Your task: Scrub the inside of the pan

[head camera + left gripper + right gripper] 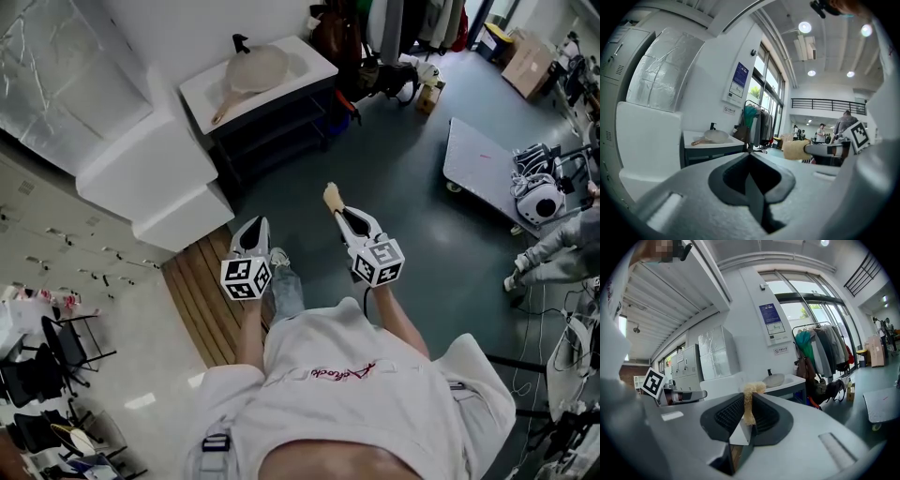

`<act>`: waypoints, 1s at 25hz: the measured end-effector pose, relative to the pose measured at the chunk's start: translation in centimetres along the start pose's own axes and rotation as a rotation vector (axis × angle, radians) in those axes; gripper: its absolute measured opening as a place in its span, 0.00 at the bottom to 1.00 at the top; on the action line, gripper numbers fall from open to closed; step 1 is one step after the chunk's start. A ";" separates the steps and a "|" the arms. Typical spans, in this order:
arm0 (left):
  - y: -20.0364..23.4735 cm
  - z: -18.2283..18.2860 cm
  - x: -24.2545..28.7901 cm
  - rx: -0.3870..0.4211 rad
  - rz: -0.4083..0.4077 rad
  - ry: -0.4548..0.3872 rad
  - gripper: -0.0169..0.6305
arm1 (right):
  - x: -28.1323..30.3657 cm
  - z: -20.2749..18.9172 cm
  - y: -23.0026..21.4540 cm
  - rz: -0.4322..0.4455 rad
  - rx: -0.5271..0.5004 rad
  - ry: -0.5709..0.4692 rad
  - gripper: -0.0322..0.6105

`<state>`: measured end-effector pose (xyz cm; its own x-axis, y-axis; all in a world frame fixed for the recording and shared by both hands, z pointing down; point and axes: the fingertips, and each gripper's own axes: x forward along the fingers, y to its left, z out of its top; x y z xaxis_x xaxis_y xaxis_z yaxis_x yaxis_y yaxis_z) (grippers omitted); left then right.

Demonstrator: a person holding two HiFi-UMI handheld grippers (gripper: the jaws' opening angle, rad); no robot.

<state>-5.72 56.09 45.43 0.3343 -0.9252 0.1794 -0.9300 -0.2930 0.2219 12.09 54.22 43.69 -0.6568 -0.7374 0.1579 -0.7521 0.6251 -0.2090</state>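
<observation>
Your R gripper [749, 420] is clamped on a beige scrub sponge [750, 401]. It's pinched thin btwn the ribbed pads, w/ the frayed top poking out past the tips. In head view the R gripper [337, 214] points toward the white counter [309, 58], sponge [331, 197] leading, well short of it.

Your L gripper [752, 173] has its jaws pressed together w/ nothing btwn them. In head view the L gripper [251, 230] is near the R one, also well short of the counter, above the edge of a wooden slat deck [202, 300].

The pan [258, 67] lies on the counter top. Its wooden handle [221, 112] runs toward the counter's front-left corner. Can't tell if the bowl faces up or down. L gripper view shows the pan [716, 136] and R gripper view shows it [774, 379], far off in both.

A black faucet [240, 42] stands at the counter's back edge, just behind the pan. A dark cabinet [281, 131] sits under the counter. White stepped blocks [159, 187] butt against the counter's left side. A brown bag [339, 36] sits just right of the counter, and hanging clothes [825, 352] are beyond that. A flat cart [487, 164] is farther right, well apart from the counter.
</observation>
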 end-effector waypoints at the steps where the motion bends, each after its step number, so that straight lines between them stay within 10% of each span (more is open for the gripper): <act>1: 0.3 0.1 0.4 0.000 -0.001 0.001 0.03 | 0.5 0.1 -0.2 -0.001 -0.001 0.000 0.14; 25: 12.9 4.9 16.1 -0.038 -0.016 0.017 0.03 | 19.5 4.1 -6.2 -0.003 -0.006 0.042 0.14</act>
<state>-13.11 36.25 46.44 0.3522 -0.9161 0.1916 -0.9181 -0.2984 0.2608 4.17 34.85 44.12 -0.6559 -0.7282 0.1989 -0.7545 0.6241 -0.2030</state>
